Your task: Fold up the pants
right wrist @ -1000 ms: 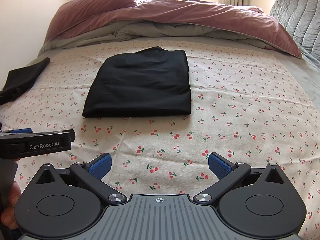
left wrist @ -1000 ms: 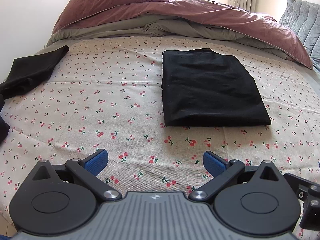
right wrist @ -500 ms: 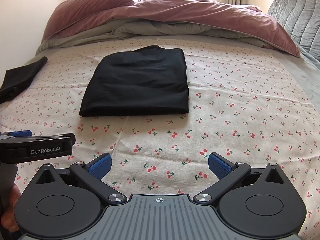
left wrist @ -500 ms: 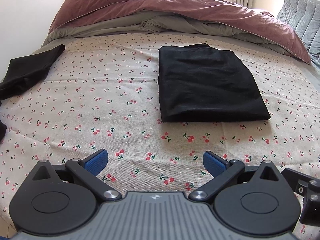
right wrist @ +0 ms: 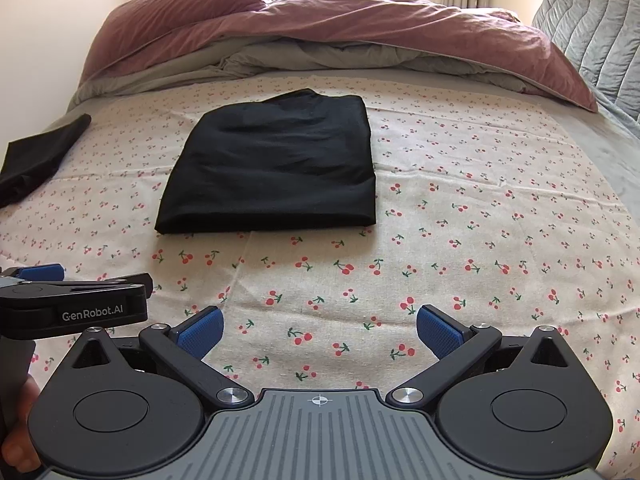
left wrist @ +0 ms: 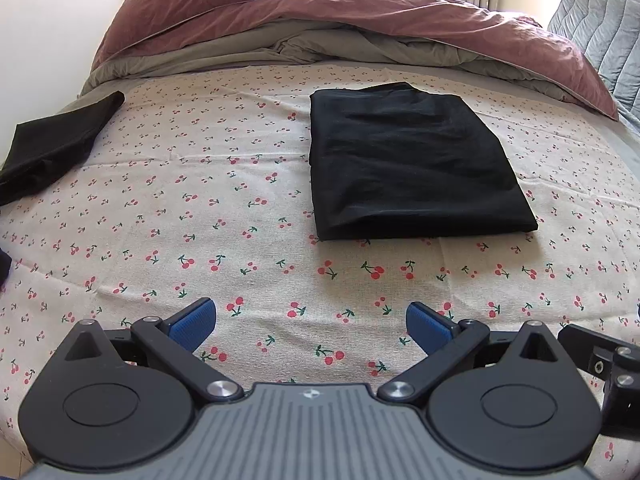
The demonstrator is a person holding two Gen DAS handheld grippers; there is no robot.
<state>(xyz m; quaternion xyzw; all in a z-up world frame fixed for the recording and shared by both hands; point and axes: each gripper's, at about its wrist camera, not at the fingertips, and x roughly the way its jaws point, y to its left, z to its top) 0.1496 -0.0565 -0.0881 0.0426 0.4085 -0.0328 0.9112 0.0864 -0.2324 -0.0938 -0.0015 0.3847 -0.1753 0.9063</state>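
both grippers empty, pants folded on the bed

you hold the left gripper (left wrist: 311,322) and the right gripper (right wrist: 319,326) with their blue pads spread wide and nothing between them, low over the cherry-print sheet (right wrist: 460,220), well short of the pants (right wrist: 276,168). the pants lie as a flat black rectangle mid-bed, its near edge a closed fold, with a small peak of cloth poking out at the far edge. the fold looks done, so if you touch it again, press the near corners lightly and tuck that far peak rather than drag the stack, or the soft layers will slide apart. leave the second dark garment (left wrist: 56,148) at the left edge alone. no box, basket or other container shows in either view; the pink duvet (left wrist: 360,12) is bunched at the head.
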